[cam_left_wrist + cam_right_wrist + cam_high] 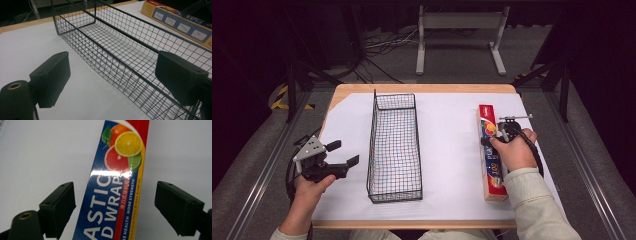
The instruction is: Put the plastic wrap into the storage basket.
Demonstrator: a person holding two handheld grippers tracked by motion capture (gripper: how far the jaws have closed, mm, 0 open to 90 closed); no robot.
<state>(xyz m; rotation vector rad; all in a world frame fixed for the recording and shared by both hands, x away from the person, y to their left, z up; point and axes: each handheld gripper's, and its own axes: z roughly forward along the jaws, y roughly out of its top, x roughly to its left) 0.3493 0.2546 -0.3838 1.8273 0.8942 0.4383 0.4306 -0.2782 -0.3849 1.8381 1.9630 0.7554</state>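
A long plastic wrap box (495, 181), blue and red with citrus fruit printed on it, lies lengthwise at the right of the white sheet. My right gripper (493, 140) hovers over its middle, pointing down. In the right gripper view the box (117, 170) runs up between the two jaws of the right gripper (116, 207), which stand open with a gap on each side. A black wire basket (395, 194) stands empty in the middle. My left gripper (343, 153) is held open to the left of it, aimed at the basket's near wall (120, 67), with nothing between the jaws of the left gripper (112, 77).
A white sheet (447, 150) covers the wooden table (422, 88). In the left gripper view the box (180, 25) lies beyond the basket. Dark floor, cables and a grey stand (459, 30) sit past the table's far edge.
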